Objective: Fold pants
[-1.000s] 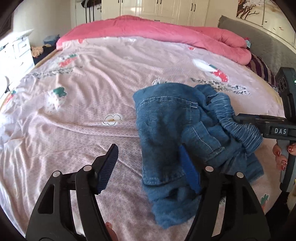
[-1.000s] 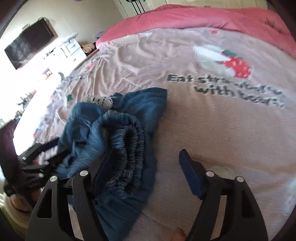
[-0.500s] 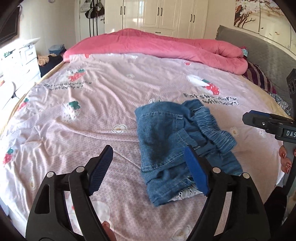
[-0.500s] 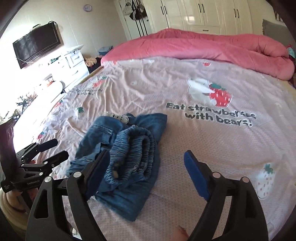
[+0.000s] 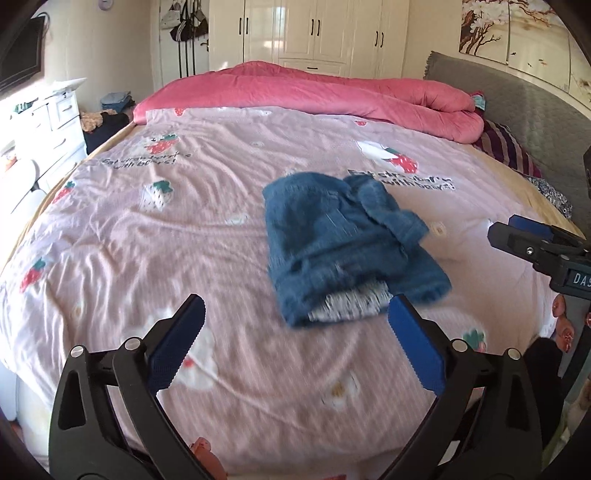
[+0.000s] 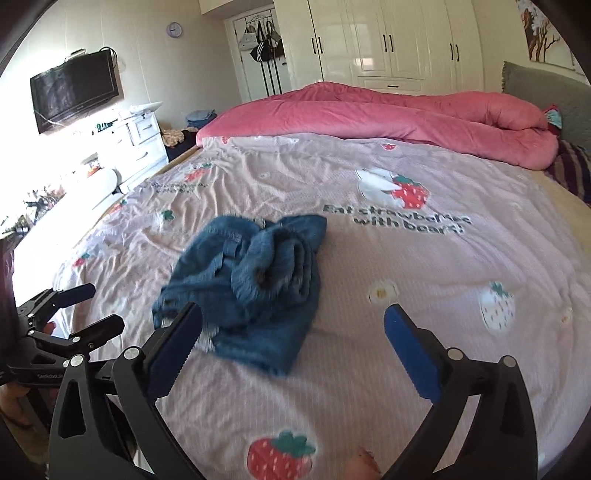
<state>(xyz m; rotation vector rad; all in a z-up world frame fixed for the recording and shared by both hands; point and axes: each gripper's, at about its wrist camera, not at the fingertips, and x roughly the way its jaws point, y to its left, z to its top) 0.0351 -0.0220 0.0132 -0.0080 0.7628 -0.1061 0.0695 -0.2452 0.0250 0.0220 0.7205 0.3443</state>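
The blue denim pants (image 5: pixel 343 240) lie folded in a small bundle on the pink strawberry-print bedsheet (image 5: pixel 166 229), with a white patterned lining showing at the near end. They also show in the right wrist view (image 6: pixel 255 280). My left gripper (image 5: pixel 295 343) is open and empty, held back above the sheet near the bundle's near end. My right gripper (image 6: pixel 291 343) is open and empty, also drawn back from the pants. The right gripper shows at the right edge of the left wrist view (image 5: pixel 535 243); the left gripper shows at the left edge of the right wrist view (image 6: pixel 70 314).
A rolled pink duvet (image 5: pixel 332 92) lies across the far side of the bed. A grey headboard (image 5: pixel 517 110) and striped pillow (image 5: pixel 506 144) are at the right. White drawers (image 6: pixel 140 140) and a wall TV (image 6: pixel 74 88) stand to the left, white wardrobes (image 5: pixel 314 33) behind.
Both grippers have let go of the pants and pulled back and up from the bed. The pants now rest folded on the sheet.
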